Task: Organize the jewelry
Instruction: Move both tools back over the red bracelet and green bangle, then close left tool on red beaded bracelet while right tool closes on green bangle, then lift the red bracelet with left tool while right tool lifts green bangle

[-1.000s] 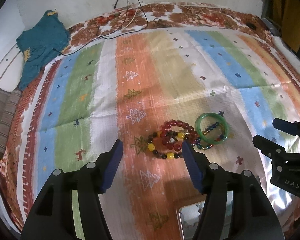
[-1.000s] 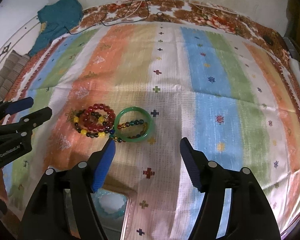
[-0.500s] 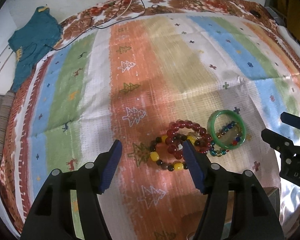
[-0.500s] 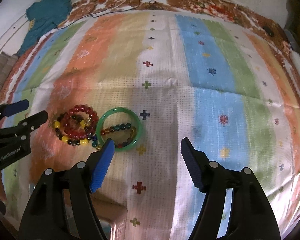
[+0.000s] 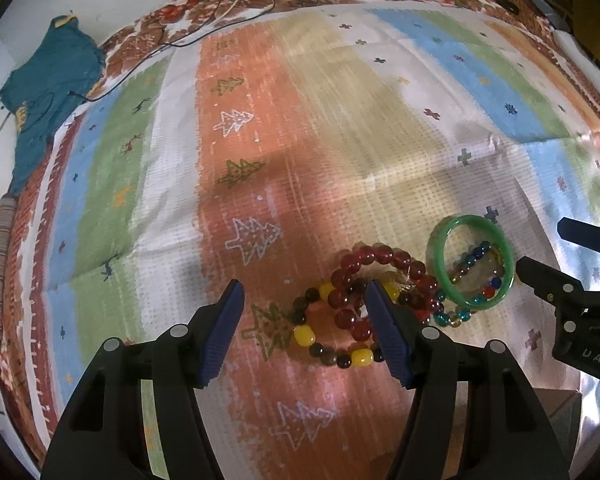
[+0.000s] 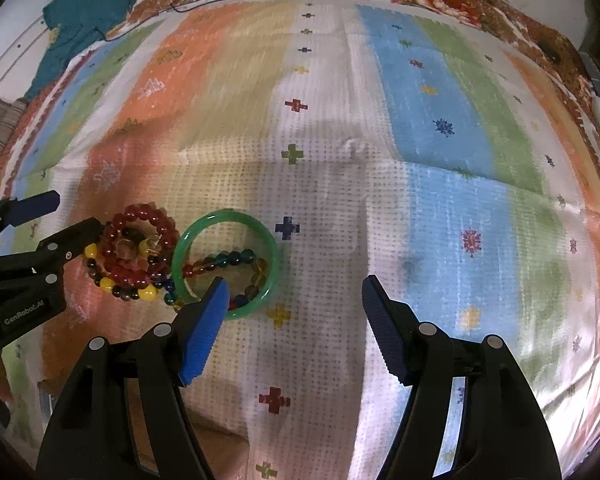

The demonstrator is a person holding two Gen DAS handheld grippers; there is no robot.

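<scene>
A cluster of jewelry lies on a striped cloth. A green bangle (image 5: 473, 261) (image 6: 226, 263) rests over a multicoloured bead strand (image 5: 466, 280) (image 6: 236, 258). Beside it lie a red bead bracelet (image 5: 374, 276) (image 6: 140, 240) and a yellow-and-dark bead bracelet (image 5: 328, 340) (image 6: 118, 286), overlapping. My left gripper (image 5: 304, 328) is open, its right finger over the red and yellow bracelets. My right gripper (image 6: 292, 328) is open, its left finger at the bangle's near edge. Both are empty.
The striped cloth (image 5: 260, 140) (image 6: 440, 160) covers a bed. A teal garment (image 5: 48, 92) (image 6: 88, 12) and cables (image 5: 220, 12) lie at the far left. A box corner (image 5: 560, 412) shows at the near right in the left wrist view.
Both grippers have moved forward and down toward the jewelry, which now sits closer to the fingers. The jaws stay open. The jewelry has not moved.
</scene>
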